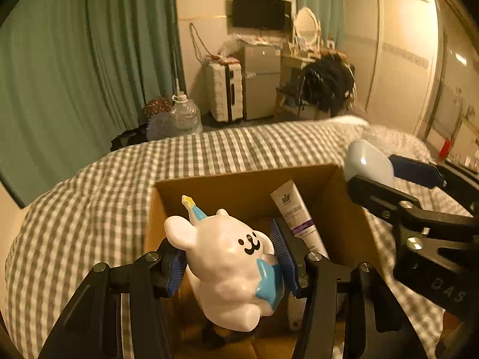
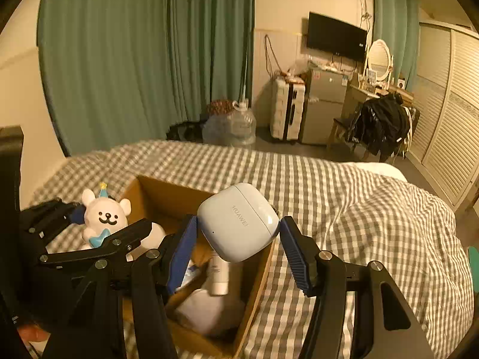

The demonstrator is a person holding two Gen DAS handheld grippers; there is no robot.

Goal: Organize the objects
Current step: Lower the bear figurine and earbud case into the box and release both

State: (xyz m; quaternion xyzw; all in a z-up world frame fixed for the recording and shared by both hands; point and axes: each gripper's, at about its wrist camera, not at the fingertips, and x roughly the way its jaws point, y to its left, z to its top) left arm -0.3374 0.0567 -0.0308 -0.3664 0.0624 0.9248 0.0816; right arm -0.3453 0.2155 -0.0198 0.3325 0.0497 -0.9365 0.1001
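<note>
My left gripper (image 1: 230, 257) is shut on a white bear figurine (image 1: 230, 263) with a blue bow and party hat, holding it over the open cardboard box (image 1: 245, 176). The bear also shows in the right wrist view (image 2: 104, 215). My right gripper (image 2: 239, 239) is shut on a pale blue earbuds case (image 2: 239, 224), held above the box's (image 2: 257, 278) right side. The case also shows in the left wrist view (image 1: 368, 161). A white cream tube (image 1: 299, 218) leans inside the box, also seen in the right wrist view (image 2: 220, 275).
The box sits on a bed with a grey checked cover (image 2: 359, 209). A white soft item (image 2: 206, 308) lies in the box. Beyond the bed are water jugs (image 2: 239, 125), a suitcase (image 2: 287, 107), a small fridge (image 2: 323, 104) and a chair with dark clothes (image 2: 383, 122).
</note>
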